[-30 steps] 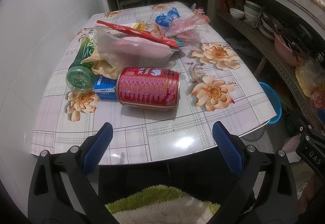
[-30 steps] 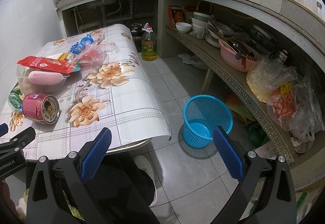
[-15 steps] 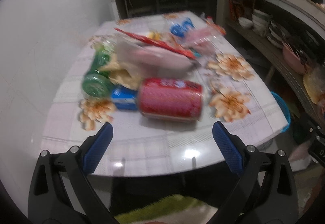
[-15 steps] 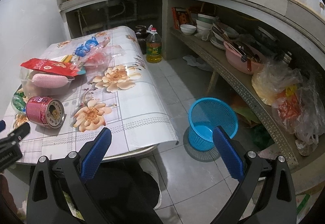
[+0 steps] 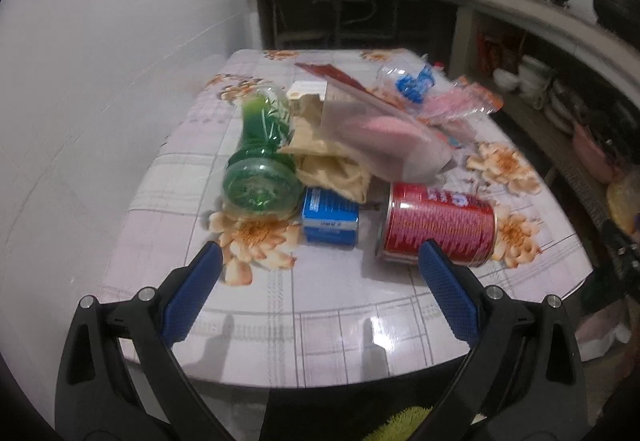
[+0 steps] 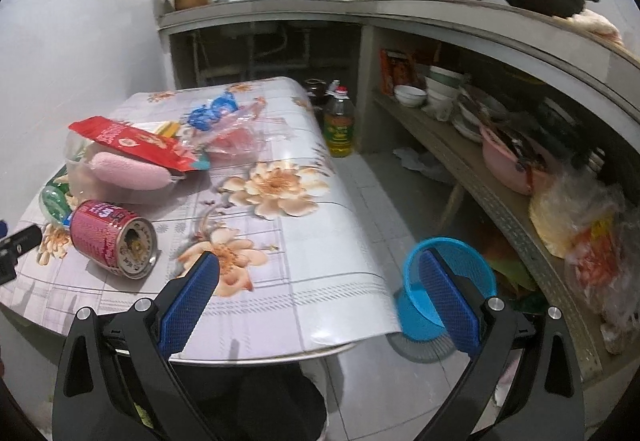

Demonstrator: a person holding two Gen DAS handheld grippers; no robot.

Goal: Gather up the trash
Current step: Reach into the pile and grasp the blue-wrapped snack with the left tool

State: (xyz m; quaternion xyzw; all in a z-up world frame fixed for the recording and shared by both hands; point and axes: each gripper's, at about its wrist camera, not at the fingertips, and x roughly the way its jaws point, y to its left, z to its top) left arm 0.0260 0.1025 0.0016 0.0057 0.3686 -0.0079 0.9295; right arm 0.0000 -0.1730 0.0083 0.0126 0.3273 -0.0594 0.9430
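Near table [image 5: 320,305] front edge: left gripper [image 5: 316,269] spread, empty, facing box [image 5: 330,219] and can [image 5: 438,229] lying sideways; right gripper [image 6: 316,281] spread above floor-side bin [image 6: 472,261]. Approach step, judged; next, straddle can, close, carry to bin

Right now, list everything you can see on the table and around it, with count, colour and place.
can: 1, red, on its side, near table edge
small carton: 1, blue, left of the can
green bottle: 1, lying, table's left side
clear bag: 1, pink roll inside, behind the can
red wrapper: 1, on top of the clear bag
crushed bottle: 1, clear with blue label, far end
table: 1, floral cloth
basket: 1, blue, on the floor right of the table
oil bottle: 1, yellow, floor past the table
left gripper: fingers open, blue pads
right gripper: fingers open, blue pads
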